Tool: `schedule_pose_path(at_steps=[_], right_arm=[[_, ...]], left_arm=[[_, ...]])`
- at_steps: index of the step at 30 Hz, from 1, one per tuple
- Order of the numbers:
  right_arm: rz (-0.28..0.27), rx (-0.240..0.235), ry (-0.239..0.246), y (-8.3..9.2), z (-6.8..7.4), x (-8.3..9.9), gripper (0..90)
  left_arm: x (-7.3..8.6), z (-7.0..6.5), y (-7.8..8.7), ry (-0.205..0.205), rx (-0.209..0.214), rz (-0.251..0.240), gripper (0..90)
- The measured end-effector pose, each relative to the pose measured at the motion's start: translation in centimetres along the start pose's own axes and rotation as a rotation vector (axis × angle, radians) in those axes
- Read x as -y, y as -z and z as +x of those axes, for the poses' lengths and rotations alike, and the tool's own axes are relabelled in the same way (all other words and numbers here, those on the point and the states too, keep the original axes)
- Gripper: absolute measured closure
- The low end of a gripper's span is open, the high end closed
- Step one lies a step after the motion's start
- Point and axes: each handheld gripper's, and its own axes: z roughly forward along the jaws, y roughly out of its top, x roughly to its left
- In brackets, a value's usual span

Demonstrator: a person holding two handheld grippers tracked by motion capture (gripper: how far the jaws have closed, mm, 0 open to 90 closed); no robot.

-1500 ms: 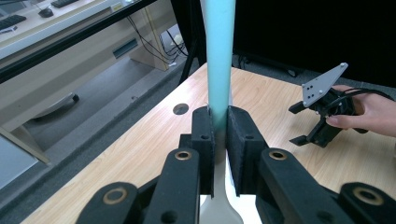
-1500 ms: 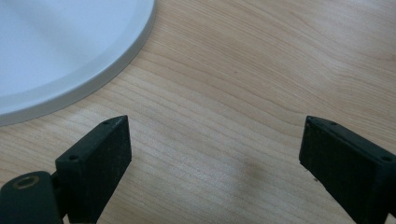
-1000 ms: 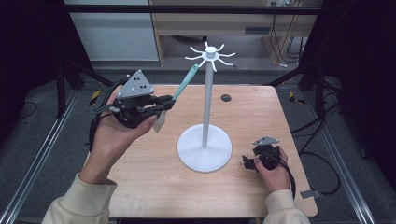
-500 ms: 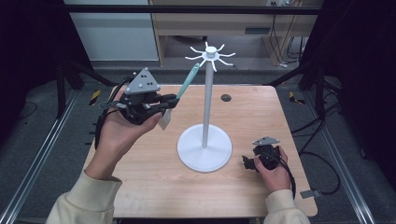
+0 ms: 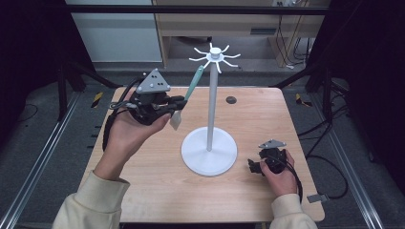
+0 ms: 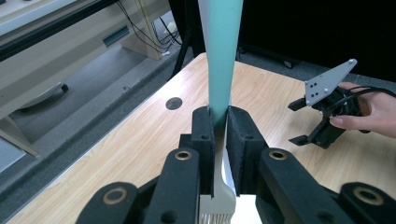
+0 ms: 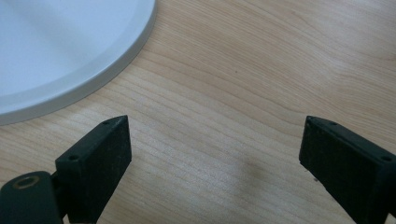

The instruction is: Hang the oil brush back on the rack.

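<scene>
A brush with a teal handle (image 5: pixel 192 86) and a white head is clamped in my left gripper (image 5: pixel 177 104), which is held above the left half of the table. The handle slants up toward the hooks (image 5: pixel 215 55) atop a white stand (image 5: pixel 211 109); its tip ends just left of them. In the left gripper view the pads of the left gripper (image 6: pixel 220 126) press on the brush (image 6: pixel 223 56) near its neck. My right gripper (image 5: pixel 253 166) rests on the table beside the stand's round base (image 5: pixel 208 151), jaws apart and empty. The right gripper (image 7: pixel 215 144) has bare wood between its pads.
The wooden table (image 5: pixel 267 119) has a small dark round hole (image 5: pixel 231 99) behind the stand. A metal frame runs along both sides, with cables on the floor. The right gripper (image 6: pixel 299 122) in a hand lies ahead in the left gripper view.
My left hand has shifted slightly to the right with the brush, toward the stand. The right hand has stayed where it was.
</scene>
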Motion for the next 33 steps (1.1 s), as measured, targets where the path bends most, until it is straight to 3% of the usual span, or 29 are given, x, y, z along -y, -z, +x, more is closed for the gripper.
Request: schedule_pose_path(at_steps=[27, 33], right_arm=[[-0.004, 0.000, -0.002, 0.05, 0.00, -0.04, 9.8], [-0.005, -0.001, -0.001, 0.04, 0.05, -0.04, 9.7]], left_arm=[[0.12, 0.05, -0.50, 0.013, 0.006, -0.016, 81.1], [0.02, 0.17, -0.30, 0.027, 0.005, -0.040, 80.3]])
